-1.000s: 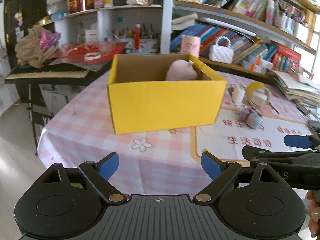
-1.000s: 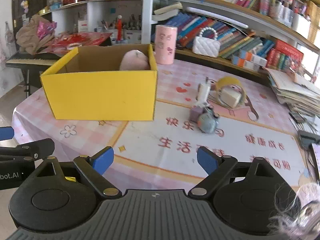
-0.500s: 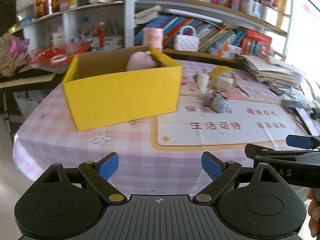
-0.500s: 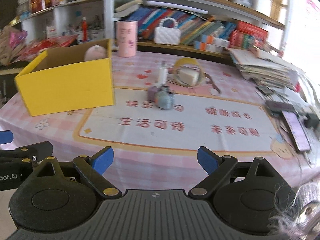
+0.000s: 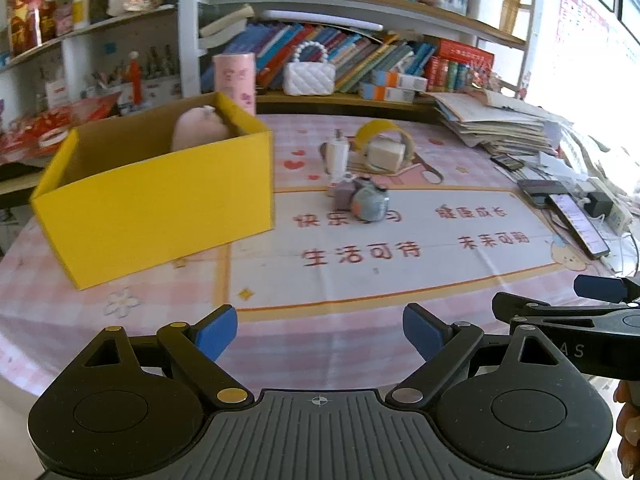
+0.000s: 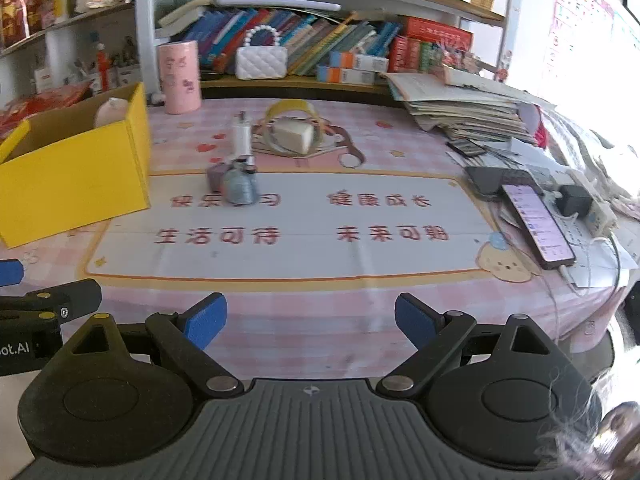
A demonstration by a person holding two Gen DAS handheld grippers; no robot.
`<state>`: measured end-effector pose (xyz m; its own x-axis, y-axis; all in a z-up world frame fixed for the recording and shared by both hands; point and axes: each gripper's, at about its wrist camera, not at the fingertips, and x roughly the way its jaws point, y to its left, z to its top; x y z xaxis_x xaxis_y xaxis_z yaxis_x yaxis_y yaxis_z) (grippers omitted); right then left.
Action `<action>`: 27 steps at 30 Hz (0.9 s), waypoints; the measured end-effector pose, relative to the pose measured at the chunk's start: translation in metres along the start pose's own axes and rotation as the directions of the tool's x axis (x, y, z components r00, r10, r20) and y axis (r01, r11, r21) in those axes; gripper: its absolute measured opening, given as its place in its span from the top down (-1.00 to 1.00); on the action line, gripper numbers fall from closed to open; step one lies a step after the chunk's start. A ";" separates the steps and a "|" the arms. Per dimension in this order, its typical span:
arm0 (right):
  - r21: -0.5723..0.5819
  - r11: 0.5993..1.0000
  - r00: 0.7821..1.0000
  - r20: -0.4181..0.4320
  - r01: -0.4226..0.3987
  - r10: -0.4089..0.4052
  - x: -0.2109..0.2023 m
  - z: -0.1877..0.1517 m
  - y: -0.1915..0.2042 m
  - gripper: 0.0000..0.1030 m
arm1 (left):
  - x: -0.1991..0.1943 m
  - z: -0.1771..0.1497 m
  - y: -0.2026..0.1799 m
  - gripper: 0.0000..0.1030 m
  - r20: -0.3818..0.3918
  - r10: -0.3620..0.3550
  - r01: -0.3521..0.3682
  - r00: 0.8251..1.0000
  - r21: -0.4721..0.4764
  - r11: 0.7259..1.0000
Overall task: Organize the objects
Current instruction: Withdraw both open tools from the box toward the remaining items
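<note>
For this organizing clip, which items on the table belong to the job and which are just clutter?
Job:
yellow box, pink plush already inside
small grey-blue toy
white charger
tape roll
both hand-held grippers, left and right, open and empty

Lying about:
phones
paper stack
pink cylinder
white handbag
shelf books

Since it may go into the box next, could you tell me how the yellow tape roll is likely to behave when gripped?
The yellow tape roll stands on edge, so it may roll or tip if nudged. Its thin hollow ring looks light and may flex if squeezed. A pale block in front may hinder access.
</note>
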<state>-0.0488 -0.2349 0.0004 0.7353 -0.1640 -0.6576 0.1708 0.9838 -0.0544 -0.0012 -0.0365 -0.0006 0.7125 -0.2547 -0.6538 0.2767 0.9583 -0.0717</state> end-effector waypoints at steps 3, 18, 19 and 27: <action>0.017 1.000 1.000 -0.012 0.021 -0.021 0.007 0.002 -0.014 -0.77 | 0.009 0.005 -0.011 -0.79 -0.009 -0.015 0.016 1.000 0.014 1.000; -0.018 1.000 0.999 -0.023 -0.025 0.024 0.067 0.052 -0.041 -0.77 | 0.064 0.048 -0.030 -0.79 -0.026 0.033 -0.034 0.999 -0.018 0.999; -0.021 0.999 0.999 -0.020 -0.030 0.030 0.072 0.056 -0.043 -0.77 | 0.070 0.052 -0.031 -0.79 -0.029 0.038 -0.038 0.999 -0.019 0.999; -0.016 0.998 0.997 0.044 -0.066 0.067 0.106 0.093 -0.066 -0.74 | 0.106 0.080 -0.045 -0.78 -0.028 0.052 -0.053 0.998 -0.035 0.998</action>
<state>0.0791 -0.3240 0.0040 0.7731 -0.1012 -0.6261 0.1117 0.9935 -0.0227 0.1134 -0.1170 -0.0065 0.7073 -0.2005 -0.6779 0.2154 0.9745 -0.0634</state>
